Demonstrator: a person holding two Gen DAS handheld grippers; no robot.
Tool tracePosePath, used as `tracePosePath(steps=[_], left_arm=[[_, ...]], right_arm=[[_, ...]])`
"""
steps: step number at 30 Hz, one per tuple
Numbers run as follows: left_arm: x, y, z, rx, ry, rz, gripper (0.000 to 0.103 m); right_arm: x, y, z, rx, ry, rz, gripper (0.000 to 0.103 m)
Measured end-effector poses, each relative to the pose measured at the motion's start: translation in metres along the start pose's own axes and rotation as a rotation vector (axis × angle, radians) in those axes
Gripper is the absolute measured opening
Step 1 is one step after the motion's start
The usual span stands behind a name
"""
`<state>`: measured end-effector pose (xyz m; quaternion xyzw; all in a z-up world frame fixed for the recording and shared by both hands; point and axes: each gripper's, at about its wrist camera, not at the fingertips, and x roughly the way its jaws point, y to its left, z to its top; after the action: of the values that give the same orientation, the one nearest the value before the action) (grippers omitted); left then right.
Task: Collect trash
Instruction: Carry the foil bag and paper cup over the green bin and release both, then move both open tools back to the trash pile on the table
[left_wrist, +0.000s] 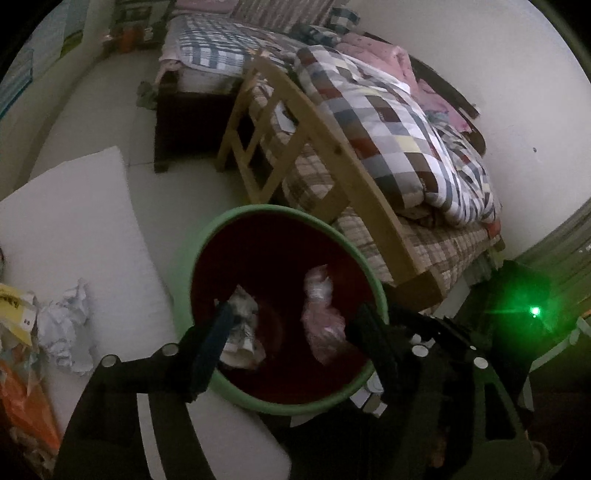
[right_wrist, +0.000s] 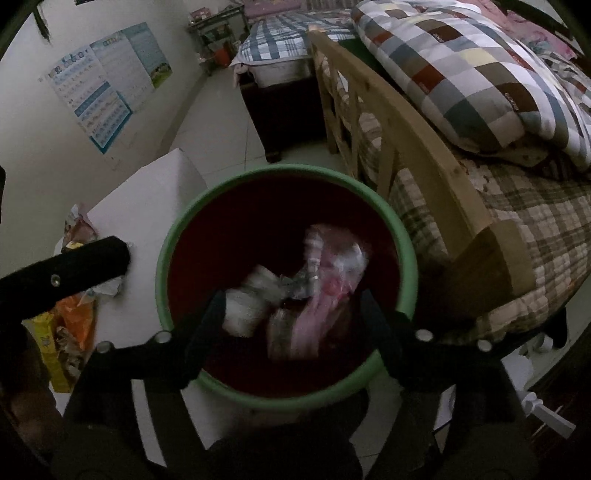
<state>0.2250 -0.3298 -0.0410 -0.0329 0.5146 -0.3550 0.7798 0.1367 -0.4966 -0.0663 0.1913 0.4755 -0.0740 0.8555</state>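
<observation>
On the left, crumpled paper (left_wrist: 70, 325) and an orange bag (left_wrist: 26, 402) lie on the white board (left_wrist: 74, 221); only the left view shows the paper plainly. The right view alone shows wall posters (right_wrist: 107, 85). In the middle stands the green-rimmed bin (left_wrist: 207, 236), with a grey wrapper (left_wrist: 242, 325) and pink wrapper (left_wrist: 325, 317) inside. Above it, the left gripper (left_wrist: 291, 332) and right gripper (right_wrist: 291, 314) both have their jaws apart, gripping nothing. A checked quilt (left_wrist: 388, 140) lies on the bed (left_wrist: 332, 162) at right.
</observation>
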Motion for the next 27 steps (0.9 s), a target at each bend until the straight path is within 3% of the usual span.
tracePosePath(steps=[9,15,27], left_arm=[[-0.03,0.016,-0.014,0.002,-0.045,0.057,0.089],[-0.07,0.038,-0.034,-0.017,-0.088,0.112,0.095],[-0.167,0.118,-0.083,-0.117,-0.162,0.237,0.095]], right_arm=[[-0.014,0.01,-0.01,-0.009,-0.018,-0.003,0.081],[-0.026,0.036,-0.02,-0.037,-0.028,0.014,0.085],[-0.029,0.134,-0.048,-0.139,-0.008,0.097,0.089]])
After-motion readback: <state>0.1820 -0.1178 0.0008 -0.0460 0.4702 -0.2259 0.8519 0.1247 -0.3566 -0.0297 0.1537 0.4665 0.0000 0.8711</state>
